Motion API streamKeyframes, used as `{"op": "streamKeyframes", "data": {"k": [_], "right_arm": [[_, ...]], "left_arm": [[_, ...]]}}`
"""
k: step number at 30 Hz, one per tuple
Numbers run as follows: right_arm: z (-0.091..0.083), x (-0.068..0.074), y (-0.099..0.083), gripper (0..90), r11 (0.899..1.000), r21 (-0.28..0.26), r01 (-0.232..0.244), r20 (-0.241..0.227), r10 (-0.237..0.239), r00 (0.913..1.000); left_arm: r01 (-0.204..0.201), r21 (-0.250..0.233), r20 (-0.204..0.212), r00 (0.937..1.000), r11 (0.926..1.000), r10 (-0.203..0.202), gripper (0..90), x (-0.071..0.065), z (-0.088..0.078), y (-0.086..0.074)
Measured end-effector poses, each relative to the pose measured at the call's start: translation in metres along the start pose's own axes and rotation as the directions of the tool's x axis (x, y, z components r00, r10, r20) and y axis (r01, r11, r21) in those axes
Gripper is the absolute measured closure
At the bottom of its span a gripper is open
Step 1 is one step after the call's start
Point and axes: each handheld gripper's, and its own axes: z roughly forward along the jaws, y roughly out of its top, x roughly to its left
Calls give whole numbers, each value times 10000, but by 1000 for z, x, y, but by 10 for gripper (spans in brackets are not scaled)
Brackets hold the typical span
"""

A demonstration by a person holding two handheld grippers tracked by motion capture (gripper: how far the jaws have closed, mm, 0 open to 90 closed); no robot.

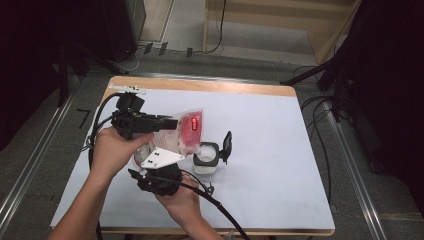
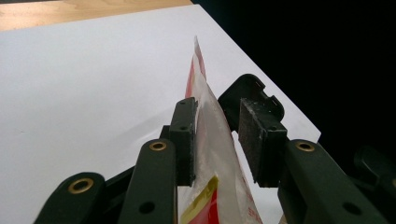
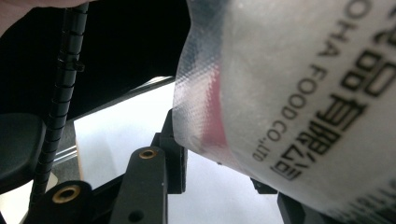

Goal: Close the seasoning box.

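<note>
A clear plastic bag with a red label and white powder inside hangs tilted above the table, with both grippers on it. My left gripper reaches in from the left and is shut on the bag's upper part. In the left gripper view the bag stands edge-on between the pads. My right gripper comes from below under its grey plate and is shut on the bag's lower end. The right gripper view has the printed bag covering one jaw. A small white jar with its black flip lid open stands just below the bag's right end.
The table is covered by a white sheet with a wooden edge at the back. Cables trail from both grippers toward the front edge. Dark stands and cables lie on the floor to the right and left.
</note>
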Motion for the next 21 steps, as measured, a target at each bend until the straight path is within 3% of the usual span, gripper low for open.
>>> {"op": "streamKeyframes", "data": {"k": [21], "right_arm": [[0,0,-1,642,10000,-17,8,29,-8,10000]], "left_arm": [[-23,34,31,10000,10000,23,673,0,1,0]]}}
